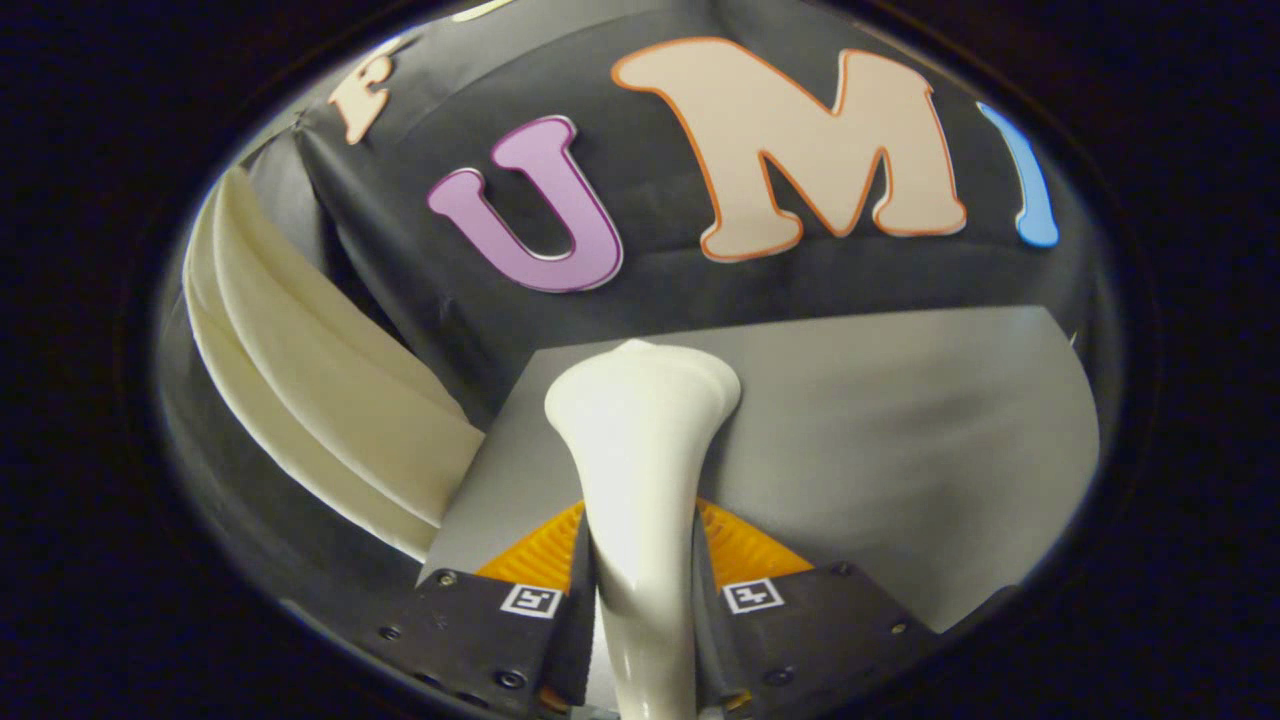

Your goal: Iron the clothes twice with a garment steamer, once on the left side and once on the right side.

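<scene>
We see the gripper (640,590) with its jaws clamped on the neck of the cream garment steamer (640,430), one finger pressing each side. The steamer's flared head rises just beyond the fingers, over a grey garment (900,430). Cream fabric (320,400) hangs near, to the left of the steamer.

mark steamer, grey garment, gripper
steamer (640,420), gripper view, on its flared head.
grey garment (900,420), gripper view, on bare fabric beside the head.
gripper (640,590), gripper view, midway between fingertips, clamped on the steamer handle.
</scene>
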A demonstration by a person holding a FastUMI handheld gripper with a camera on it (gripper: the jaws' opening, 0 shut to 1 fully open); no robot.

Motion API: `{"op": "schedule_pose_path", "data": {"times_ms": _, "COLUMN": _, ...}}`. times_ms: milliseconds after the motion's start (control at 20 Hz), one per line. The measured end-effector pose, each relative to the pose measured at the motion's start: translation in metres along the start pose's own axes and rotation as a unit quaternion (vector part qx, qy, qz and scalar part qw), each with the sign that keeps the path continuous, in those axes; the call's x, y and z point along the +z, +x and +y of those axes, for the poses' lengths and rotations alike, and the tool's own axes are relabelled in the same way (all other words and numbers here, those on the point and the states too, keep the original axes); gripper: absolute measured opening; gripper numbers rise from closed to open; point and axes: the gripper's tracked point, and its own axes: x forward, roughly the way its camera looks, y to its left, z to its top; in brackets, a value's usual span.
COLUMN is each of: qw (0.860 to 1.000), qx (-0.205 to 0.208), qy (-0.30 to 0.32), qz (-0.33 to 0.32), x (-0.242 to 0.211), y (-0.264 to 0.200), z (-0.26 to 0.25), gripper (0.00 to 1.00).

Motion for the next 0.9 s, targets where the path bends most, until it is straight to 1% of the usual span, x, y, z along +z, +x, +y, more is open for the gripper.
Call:
{"op": "schedule_pose_path", "data": {"times_ms": 50, "qw": 1.0, "qx": -0.008, "qy": 0.003, "qz": -0.021, "x": 0.003, "y": -0.001, "z": 0.001, "gripper": 0.43}}
{"op": "schedule_pose_path", "data": {"times_ms": 100, "qw": 0.999, "qx": -0.022, "qy": -0.002, "qz": -0.042, "x": 0.008, "y": -0.004, "z": 0.002, "gripper": 0.43}}
{"op": "schedule_pose_path", "data": {"times_ms": 150, "qw": 0.997, "qx": -0.041, "qy": -0.009, "qz": -0.059, "x": 0.012, "y": -0.008, "z": -0.002, "gripper": 0.41}}
{"op": "schedule_pose_path", "data": {"times_ms": 250, "qw": 0.995, "qx": -0.047, "qy": -0.002, "qz": -0.089, "x": 0.017, "y": -0.016, "z": 0.001, "gripper": 0.4}}
{"op": "schedule_pose_path", "data": {"times_ms": 450, "qw": 0.99, "qx": -0.07, "qy": 0.031, "qz": -0.122, "x": 0.02, "y": -0.037, "z": 0.0, "gripper": 0.4}}
{"op": "schedule_pose_path", "data": {"times_ms": 550, "qw": 0.986, "qx": -0.094, "qy": 0.015, "qz": -0.134, "x": 0.02, "y": -0.04, "z": 0.002, "gripper": 0.4}}
{"op": "schedule_pose_path", "data": {"times_ms": 650, "qw": 0.984, "qx": -0.1, "qy": 0.012, "qz": -0.146, "x": 0.02, "y": -0.049, "z": 0.015, "gripper": 0.39}}
{"op": "schedule_pose_path", "data": {"times_ms": 750, "qw": 0.981, "qx": -0.106, "qy": 0.008, "qz": -0.16, "x": 0.012, "y": -0.07, "z": 0.032, "gripper": 0.39}}
{"op": "schedule_pose_path", "data": {"times_ms": 900, "qw": 0.978, "qx": -0.108, "qy": 0.001, "qz": -0.18, "x": 0.007, "y": -0.097, "z": 0.071, "gripper": 0.39}}
